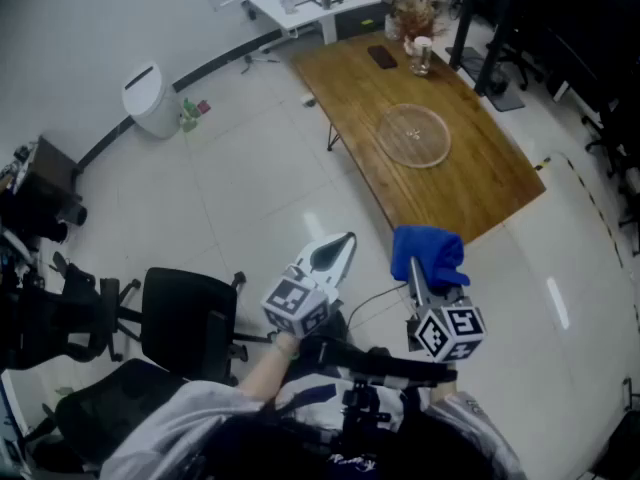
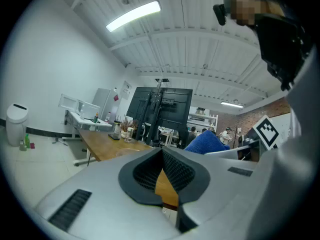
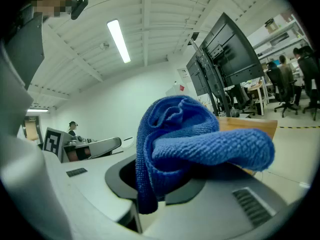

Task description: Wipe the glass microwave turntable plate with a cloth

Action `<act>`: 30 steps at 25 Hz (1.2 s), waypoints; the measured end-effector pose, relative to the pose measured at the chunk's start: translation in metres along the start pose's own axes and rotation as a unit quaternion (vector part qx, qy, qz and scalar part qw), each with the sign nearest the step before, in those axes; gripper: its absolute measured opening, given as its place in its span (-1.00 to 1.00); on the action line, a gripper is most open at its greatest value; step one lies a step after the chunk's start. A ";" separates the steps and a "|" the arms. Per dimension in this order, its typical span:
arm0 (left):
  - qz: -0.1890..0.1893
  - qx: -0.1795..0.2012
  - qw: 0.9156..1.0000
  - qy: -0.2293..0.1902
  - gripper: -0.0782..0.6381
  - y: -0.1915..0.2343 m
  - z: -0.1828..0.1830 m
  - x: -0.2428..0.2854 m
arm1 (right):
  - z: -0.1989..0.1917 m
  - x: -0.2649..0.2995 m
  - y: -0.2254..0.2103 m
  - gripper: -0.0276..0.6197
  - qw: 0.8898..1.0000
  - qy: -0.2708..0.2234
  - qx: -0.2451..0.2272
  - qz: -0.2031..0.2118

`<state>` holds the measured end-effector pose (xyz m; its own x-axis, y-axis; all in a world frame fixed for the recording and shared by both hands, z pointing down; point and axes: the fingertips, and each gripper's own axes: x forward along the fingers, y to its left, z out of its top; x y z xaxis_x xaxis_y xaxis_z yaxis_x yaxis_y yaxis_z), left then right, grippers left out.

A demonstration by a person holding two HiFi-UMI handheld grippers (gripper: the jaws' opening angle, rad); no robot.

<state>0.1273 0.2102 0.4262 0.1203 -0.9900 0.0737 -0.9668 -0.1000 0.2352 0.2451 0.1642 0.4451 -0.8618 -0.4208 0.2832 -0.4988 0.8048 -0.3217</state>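
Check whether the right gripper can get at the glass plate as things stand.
Probably not yet: the right gripper, shut on the blue cloth, hangs short of the wooden table, and the glass plate lies well in. Nothing blocks the way.

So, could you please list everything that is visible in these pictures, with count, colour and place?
table: one, brown wood, upper right of the head view
glass turntable plate: one, clear, flat on the table
flat object: one, black, far end of the table
jar: one, pale, far end of the table
dried plant: one, brownish, just behind the jar
bin: one, white, by the wall at left
desk: one, white, beyond the table
office chair: one, black, on the floor at lower left
cloth: one, blue, bunched in the right gripper
left gripper: one, white and black, jaws together, empty
right gripper: one, white and black, shut on the cloth
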 end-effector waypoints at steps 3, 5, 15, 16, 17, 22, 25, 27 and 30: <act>-0.010 -0.013 1.000 -0.005 -0.78 0.034 0.017 0.004 | 0.007 0.037 0.011 -0.67 1.000 0.002 0.004 -0.012; -0.020 -0.011 1.000 -0.007 -0.78 0.060 0.028 0.010 | 0.016 0.061 0.017 -0.67 1.000 -0.001 0.006 -0.025; -0.058 -0.038 0.998 -0.006 -0.78 0.168 0.052 0.052 | 0.030 0.135 0.022 -0.67 0.995 -0.006 0.001 -0.097; -0.062 -0.043 0.997 -0.004 -0.78 0.172 0.050 0.055 | 0.032 0.137 0.020 -0.67 0.994 -0.003 -0.001 -0.105; -0.065 -0.049 0.997 -0.001 -0.78 0.174 0.047 0.057 | 0.034 0.138 0.016 -0.67 0.994 -0.002 -0.003 -0.112; -0.073 -0.074 0.995 0.011 -0.78 0.189 0.037 0.075 | 0.056 0.147 -0.003 -0.67 0.989 0.001 0.004 -0.151; -0.065 -0.077 0.995 0.013 -0.78 0.204 0.037 0.092 | 0.057 0.161 -0.024 -0.67 0.987 0.011 0.011 -0.158; -0.057 -0.079 0.995 0.017 -0.78 0.217 0.036 0.105 | 0.059 0.178 -0.039 -0.67 0.987 0.018 0.015 -0.157; -0.045 -0.074 0.996 0.020 -0.78 0.238 0.039 0.133 | 0.066 0.214 -0.065 -0.67 0.989 0.024 0.017 -0.145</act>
<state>-0.0953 0.0512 0.4538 0.2161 -0.9728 0.0831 -0.9082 -0.1690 0.3830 0.0868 -0.0057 0.4673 -0.6770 -0.6113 0.4099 -0.7279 0.6383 -0.2504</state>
